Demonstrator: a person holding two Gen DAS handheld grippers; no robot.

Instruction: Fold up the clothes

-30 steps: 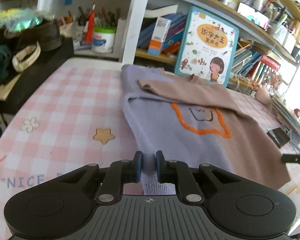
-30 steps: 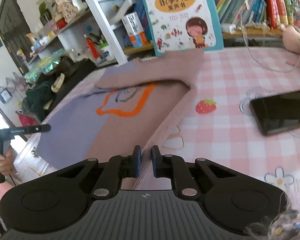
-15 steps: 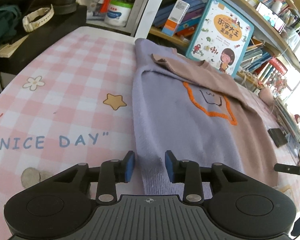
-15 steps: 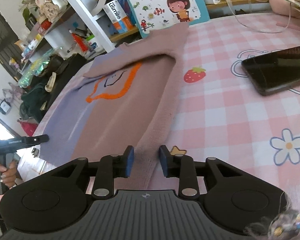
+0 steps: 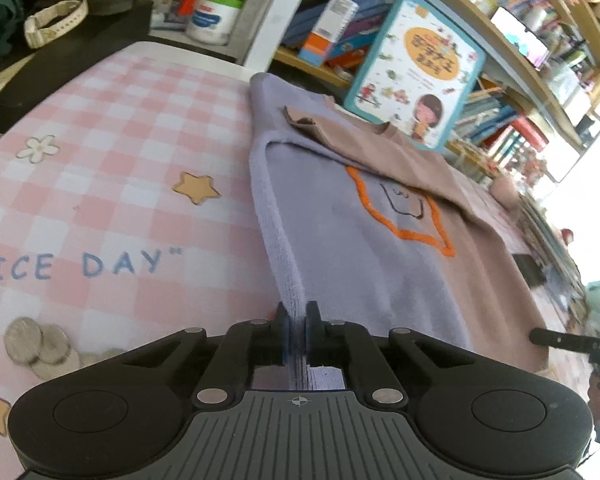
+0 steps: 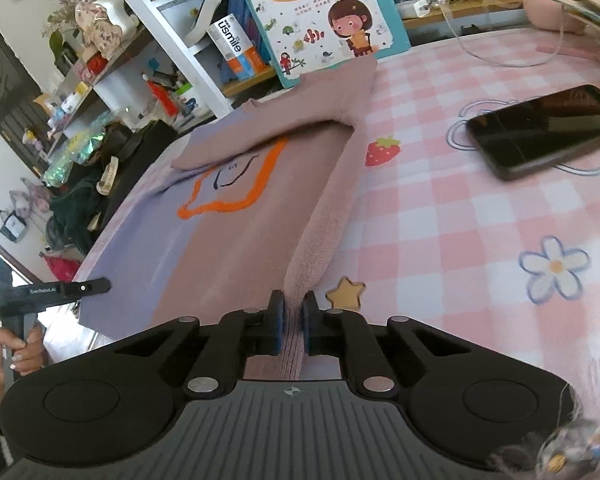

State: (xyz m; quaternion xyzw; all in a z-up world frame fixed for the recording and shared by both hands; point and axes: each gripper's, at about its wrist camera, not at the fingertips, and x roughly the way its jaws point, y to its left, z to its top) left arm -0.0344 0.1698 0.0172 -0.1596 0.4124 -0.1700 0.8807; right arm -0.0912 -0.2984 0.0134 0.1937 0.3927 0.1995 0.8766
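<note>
Two-tone knitted sweater (image 5: 340,248), thick ribbed folded edges.

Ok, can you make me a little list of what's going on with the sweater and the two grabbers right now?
garment: purple-and-brown sweater with an orange star outline, lying flat, sleeves folded in
surface: pink checked tablecloth
left gripper: shut on the sweater's purple hem corner
right gripper: shut on the sweater's brown hem corner
nearby: black phone on the cloth, coins near the left gripper, picture book standing behind the sweater
</note>
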